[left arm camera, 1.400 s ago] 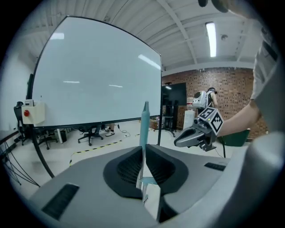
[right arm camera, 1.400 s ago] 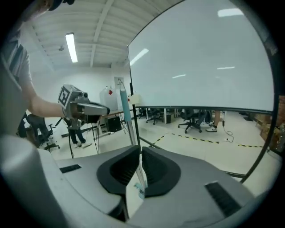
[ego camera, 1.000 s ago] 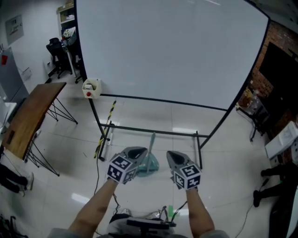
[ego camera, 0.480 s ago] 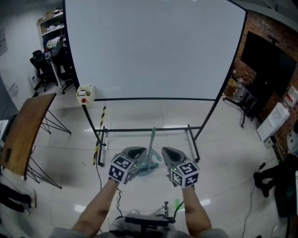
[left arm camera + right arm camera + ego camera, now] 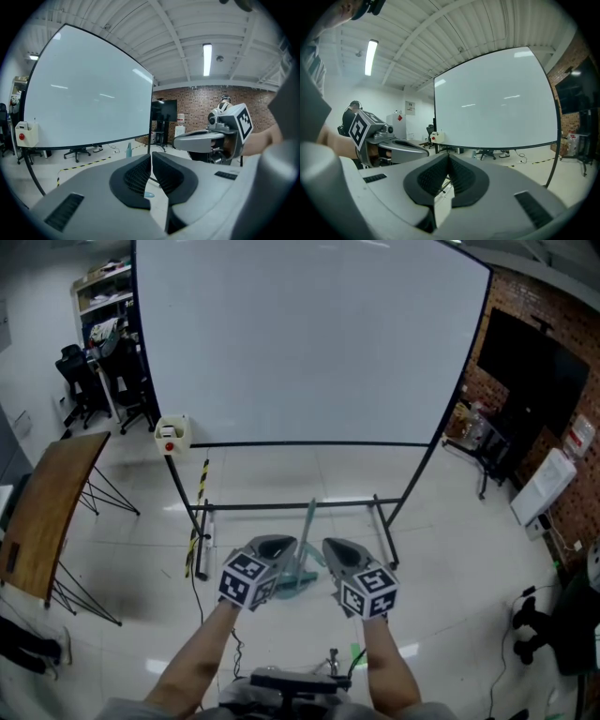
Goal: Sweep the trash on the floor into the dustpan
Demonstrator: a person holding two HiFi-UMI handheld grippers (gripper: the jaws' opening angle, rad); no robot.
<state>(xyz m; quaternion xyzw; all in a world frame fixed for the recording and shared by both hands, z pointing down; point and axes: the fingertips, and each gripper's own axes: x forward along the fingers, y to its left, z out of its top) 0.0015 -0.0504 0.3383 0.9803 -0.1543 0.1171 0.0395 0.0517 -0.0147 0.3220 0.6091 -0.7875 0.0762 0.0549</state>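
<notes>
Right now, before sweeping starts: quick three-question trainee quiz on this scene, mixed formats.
1. Where is the teal dustpan? A) on the floor at the base of the whiteboard B) under the wooden table
2. Fill in: the left gripper and right gripper both have their fingers ____.
3. True or false: the right gripper holds the dustpan.
Key: 1 A; 2 shut; 3 false.

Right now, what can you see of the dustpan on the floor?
The dustpan is pale teal, plastic by the look, with a long straight handle rising from the pan and leaning slightly. It stands on the tiled floor before the lower bar of the screen stand, seen between the left gripper and right gripper, which hide its edges. Neither holds it; contents cannot be made out.
</notes>
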